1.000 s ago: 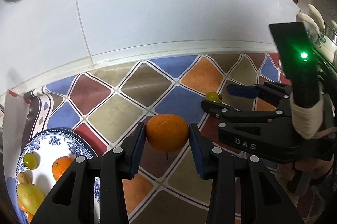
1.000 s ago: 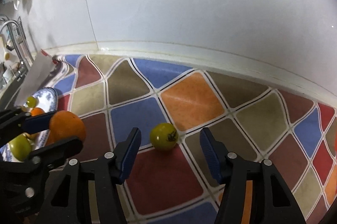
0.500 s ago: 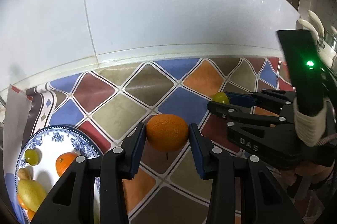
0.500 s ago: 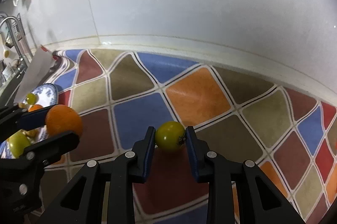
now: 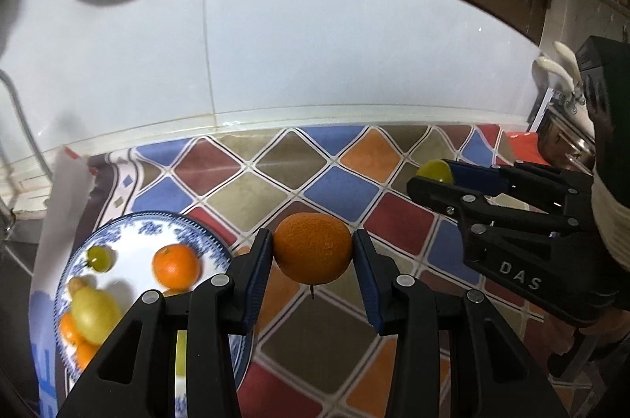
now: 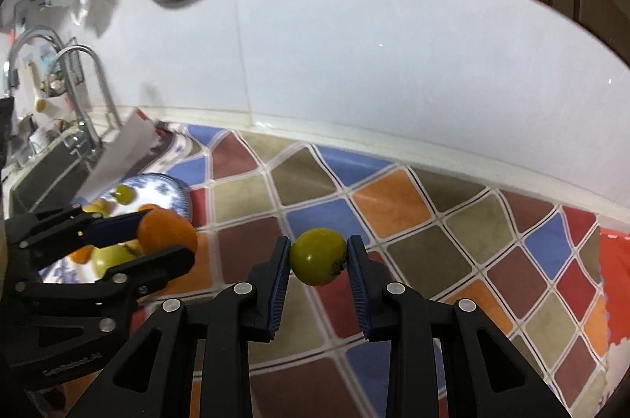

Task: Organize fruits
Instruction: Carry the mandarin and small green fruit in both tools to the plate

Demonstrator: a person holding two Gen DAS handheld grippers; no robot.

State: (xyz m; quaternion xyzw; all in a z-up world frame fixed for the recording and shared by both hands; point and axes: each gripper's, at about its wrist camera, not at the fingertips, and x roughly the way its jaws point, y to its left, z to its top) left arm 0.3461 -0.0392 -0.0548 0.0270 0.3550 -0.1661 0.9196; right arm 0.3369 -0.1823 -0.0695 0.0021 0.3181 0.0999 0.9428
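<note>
Fruit: your right gripper (image 6: 318, 262) has just closed on the green tomato (image 6: 318, 256), which a second ago sat loose on the mat between open jaws; the pads now press its two sides and it hangs clear of the checked mat (image 6: 413, 213). Your left gripper (image 5: 313, 252) stays clamped on the orange (image 5: 312, 248), likewise off the mat, as it was in both earlier views. Both views now take in more wall and cupboard than before, which suggests that both hands have risen. The plate (image 5: 204, 233) lies to your left, just beside the left gripper, already bearing a second orange (image 5: 175, 267), a small green fruit (image 5: 98, 258) and a yellow one (image 5: 94, 311). With both fruits secured, the pickup appears complete; what remains is probably the carry to the plate and two releases there.
</note>
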